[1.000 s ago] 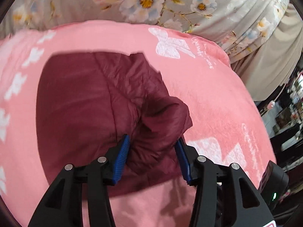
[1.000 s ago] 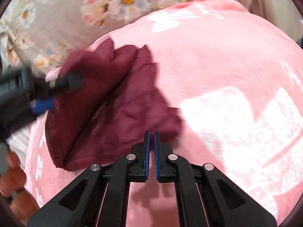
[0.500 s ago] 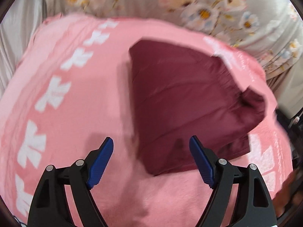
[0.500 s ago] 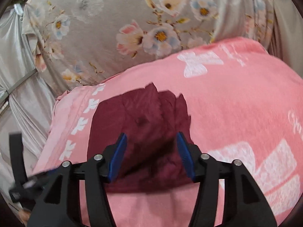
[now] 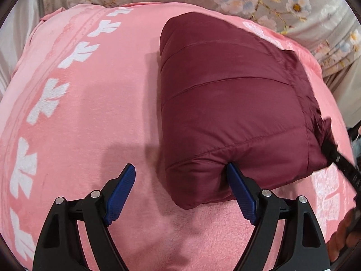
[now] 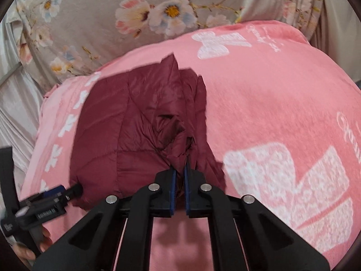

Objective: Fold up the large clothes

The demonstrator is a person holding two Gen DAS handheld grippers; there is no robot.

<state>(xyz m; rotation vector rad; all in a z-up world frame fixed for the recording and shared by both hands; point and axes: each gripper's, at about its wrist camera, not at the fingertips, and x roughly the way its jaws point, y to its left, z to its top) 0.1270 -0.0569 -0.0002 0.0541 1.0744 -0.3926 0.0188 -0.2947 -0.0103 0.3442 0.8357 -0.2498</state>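
The maroon puffer jacket (image 5: 237,103) lies folded into a thick bundle on the pink blanket (image 5: 94,103), toward the floral sheet (image 6: 112,20) at the far side. Quilted and air-filled, it looks light and soft, yet springy: I judge it will puff back open unless pressed flat, and its smooth shell is likely to slide between pads. The left gripper (image 5: 180,192) stands wide apart at the bundle's near corner, holding nothing, though the blue pad (image 5: 241,194) on the right finger touches the fabric edge. The right gripper (image 6: 178,180) is pinched together on a crumpled ridge of the jacket at the bundle's loose, layered side, a thin fold caught between the pads. A firm hold seems best at a stitched seam or doubled edge, where there is less filling to squash and slip. The blanket carries white bow prints and cursive script, too curved and blurred to read; the small label on the left gripper's body, in the right wrist view, is also illegible.
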